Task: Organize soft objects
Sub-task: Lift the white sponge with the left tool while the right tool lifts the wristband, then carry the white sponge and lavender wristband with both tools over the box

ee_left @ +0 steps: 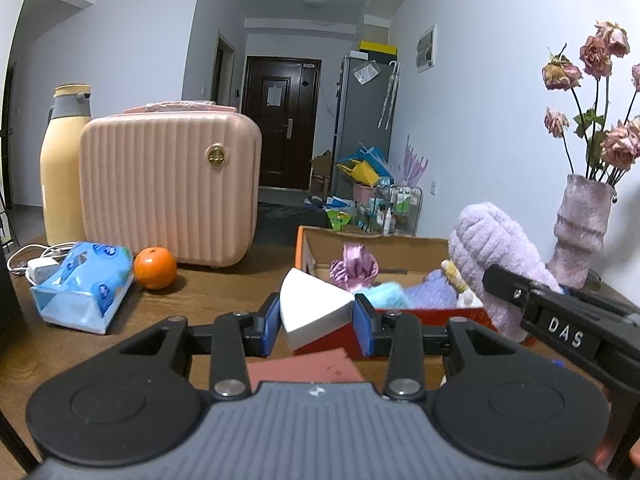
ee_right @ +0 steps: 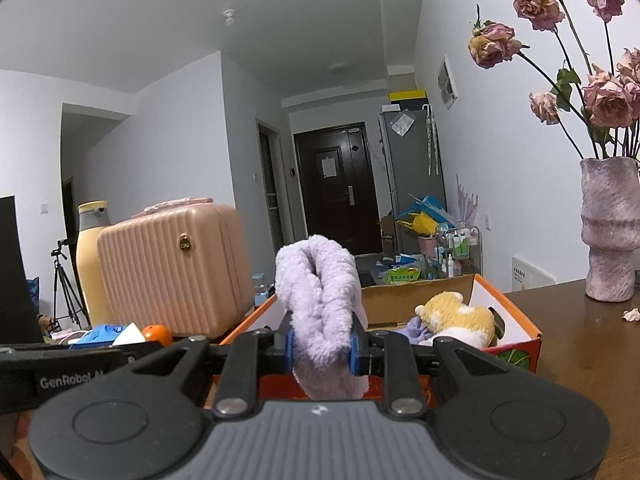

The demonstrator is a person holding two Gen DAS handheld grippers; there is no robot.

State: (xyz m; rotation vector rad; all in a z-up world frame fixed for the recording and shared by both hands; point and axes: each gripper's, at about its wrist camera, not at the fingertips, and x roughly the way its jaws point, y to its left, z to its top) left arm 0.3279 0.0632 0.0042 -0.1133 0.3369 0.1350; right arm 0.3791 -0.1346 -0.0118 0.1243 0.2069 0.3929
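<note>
Foam fills the left gripper (ee_left: 316, 314): its blue pads are closed on a white wedge-shaped sponge (ee_left: 314, 306), held just in front of the near-left corner of the orange cardboard box (ee_left: 420, 314) on the wooden table (ee_left: 208, 292). The right gripper (ee_right: 322, 354) is clamped around a fluffy lavender cloth (ee_right: 320, 304), folded and standing upright above the box's near edge. Inside the box lie a yellow plush toy (ee_right: 456, 314), a pink satin scrunchie (ee_left: 354, 266) and a teal fuzzy piece (ee_left: 386, 294). An orange (ee_left: 155, 267), a tissue pack (ee_left: 86, 286) and a pink case (ee_left: 170, 186) sit to the left; a vase (ee_left: 582, 226) of dried roses stands to the right.
</note>
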